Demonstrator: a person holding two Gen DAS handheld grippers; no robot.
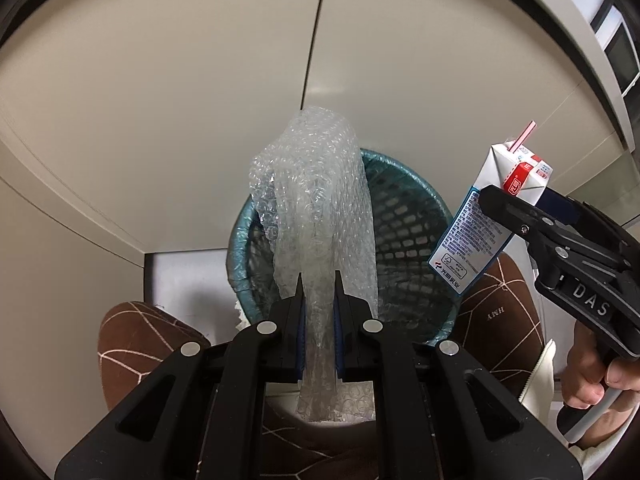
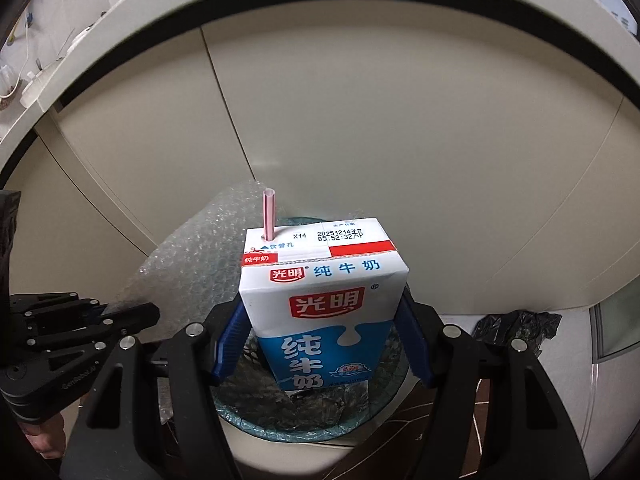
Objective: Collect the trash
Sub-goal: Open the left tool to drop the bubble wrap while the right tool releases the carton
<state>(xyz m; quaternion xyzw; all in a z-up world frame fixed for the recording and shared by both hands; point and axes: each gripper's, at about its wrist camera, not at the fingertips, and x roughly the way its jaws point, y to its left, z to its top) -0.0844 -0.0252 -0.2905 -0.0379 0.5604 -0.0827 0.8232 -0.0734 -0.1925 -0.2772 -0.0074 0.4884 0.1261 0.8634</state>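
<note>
Above the teal bin (image 1: 404, 216), the left claw (image 1: 318, 292) pinches limp, featherlight bubble wrap (image 1: 316, 184) by its bunched middle, while the right claw (image 2: 322, 320) clamps a stiff, probably light milk carton (image 2: 324, 300) across its flat sides.

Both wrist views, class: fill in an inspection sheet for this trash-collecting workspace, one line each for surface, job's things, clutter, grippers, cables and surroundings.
Surface: pale floor beneath the bin.
Job's things: bubble wrap and milk carton with a pink straw, both held over the teal mesh bin.
Clutter: crumpled black bag on the floor right of the bin.
Grippers: left gripper shut on the bubble wrap; right gripper clamps the carton's sides.
Cables: nothing seen.
Surroundings: beige cabinet doors behind the bin; countertop edge above; brown patterned slippers beside the bin.
</note>
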